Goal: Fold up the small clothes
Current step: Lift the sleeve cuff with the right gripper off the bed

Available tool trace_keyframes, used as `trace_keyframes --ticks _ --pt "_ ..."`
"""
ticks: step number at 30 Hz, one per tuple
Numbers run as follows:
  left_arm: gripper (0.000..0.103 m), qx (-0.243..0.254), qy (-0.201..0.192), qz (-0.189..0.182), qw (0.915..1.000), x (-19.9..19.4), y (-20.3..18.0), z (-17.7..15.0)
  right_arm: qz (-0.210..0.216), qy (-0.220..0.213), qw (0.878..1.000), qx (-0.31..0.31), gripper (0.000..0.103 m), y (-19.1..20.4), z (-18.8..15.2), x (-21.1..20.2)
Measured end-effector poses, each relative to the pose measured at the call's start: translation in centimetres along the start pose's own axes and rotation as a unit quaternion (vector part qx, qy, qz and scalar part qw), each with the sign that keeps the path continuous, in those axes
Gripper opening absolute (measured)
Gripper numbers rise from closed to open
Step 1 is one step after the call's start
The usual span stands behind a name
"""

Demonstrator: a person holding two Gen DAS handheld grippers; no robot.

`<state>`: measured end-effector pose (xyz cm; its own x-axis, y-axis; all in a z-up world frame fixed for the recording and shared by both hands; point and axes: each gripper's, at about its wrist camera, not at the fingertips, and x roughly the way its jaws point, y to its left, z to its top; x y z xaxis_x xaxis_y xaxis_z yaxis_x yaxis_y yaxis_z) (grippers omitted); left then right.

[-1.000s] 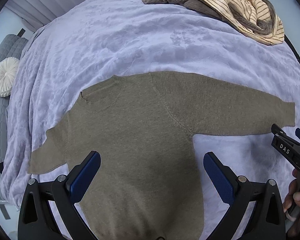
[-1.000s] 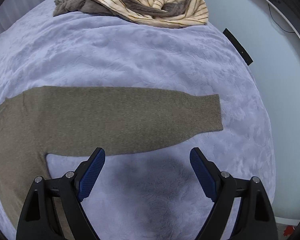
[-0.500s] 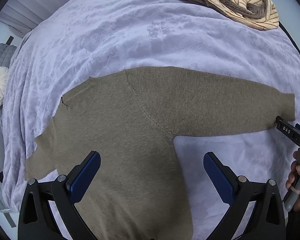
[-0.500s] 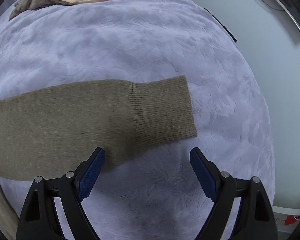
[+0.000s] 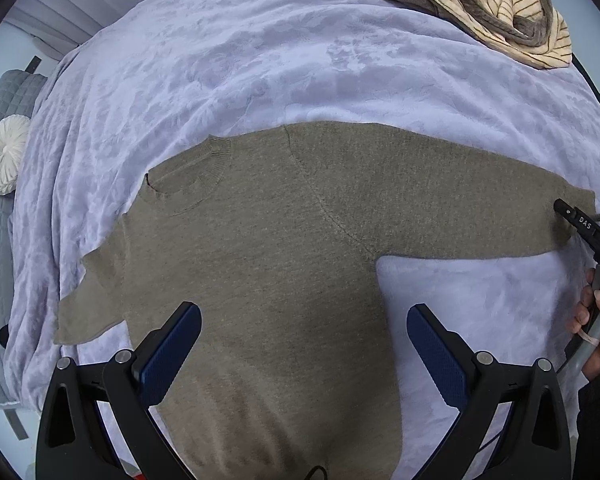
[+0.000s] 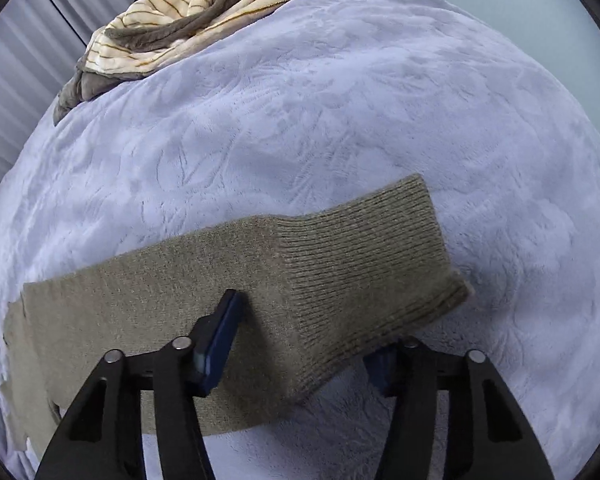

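While the left gripper [image 5: 300, 356] hovers released over the sweater [image 5: 280, 280] at lower centre, the right gripper [image 6: 304, 344] straddles the ribbed cuff [image 6: 364, 276]; whether it pinches, I cannot tell.

The sweater [image 5: 284, 264] runs off the lower edge of the left wrist view, its hem out of sight behind the left gripper [image 5: 304, 348]. In the right wrist view, the sleeve cuff [image 6: 364, 276] covers the right gripper's [image 6: 300, 344] right pad, so whether the jaws pinch the knit cannot be told. The striped garment pile [image 6: 196, 20] ahead is cut by the top edge.
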<state>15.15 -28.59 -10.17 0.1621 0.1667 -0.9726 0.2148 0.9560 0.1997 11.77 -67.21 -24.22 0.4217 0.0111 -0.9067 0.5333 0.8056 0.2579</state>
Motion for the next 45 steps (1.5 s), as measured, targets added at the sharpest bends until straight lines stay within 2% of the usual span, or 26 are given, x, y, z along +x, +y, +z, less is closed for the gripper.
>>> trace_keyframes --ticks 1,2,8,13,17,23,30,36,45 --pt "0.103 -0.004 -0.002 0.0 1.0 -0.2 0.4 -0.2 0.026 0.0 1.0 0.014 0.011 -0.5 -0.2 -0.4" --pt "0.103 -0.008 -0.004 -0.001 1.0 -0.4 0.9 -0.3 0.044 -0.004 0.999 0.022 0.007 -0.6 -0.3 -0.8" --pt "0.103 -0.037 -0.004 -0.007 0.9993 -0.8 3.4 -1.7 0.063 -0.038 0.997 0.018 0.007 1.1 -0.4 -4.6" --pt "0.103 -0.058 -0.017 -0.01 0.9981 -1.6 5.9 -3.1 0.063 -0.06 0.996 -0.025 0.007 5.4 -0.9 -8.3" --pt "0.103 -0.084 -0.026 -0.014 0.996 -2.2 9.0 -4.6 0.071 -0.062 0.994 -0.053 0.007 9.4 -1.8 -10.3" --pt "0.103 -0.119 -0.032 -0.025 0.992 -2.3 14.0 -7.5 0.063 -0.065 0.992 -0.092 0.007 15.3 -4.2 -13.2" --pt "0.103 -0.125 -0.09 -0.046 0.987 -4.1 18.5 -11.0 0.05 -0.066 0.988 -0.131 0.007 21.9 -7.1 -15.9" --pt "0.103 -0.13 -0.116 -0.074 0.9819 -4.7 22.4 -13.1 0.03 -0.066 0.986 -0.147 0.007 26.5 -9.4 -17.3" --pt "0.103 -0.141 -0.106 -0.104 0.9788 -2.4 27.5 -15.6 0.005 -0.071 0.982 -0.175 0.007 33.1 -13.0 -18.4"
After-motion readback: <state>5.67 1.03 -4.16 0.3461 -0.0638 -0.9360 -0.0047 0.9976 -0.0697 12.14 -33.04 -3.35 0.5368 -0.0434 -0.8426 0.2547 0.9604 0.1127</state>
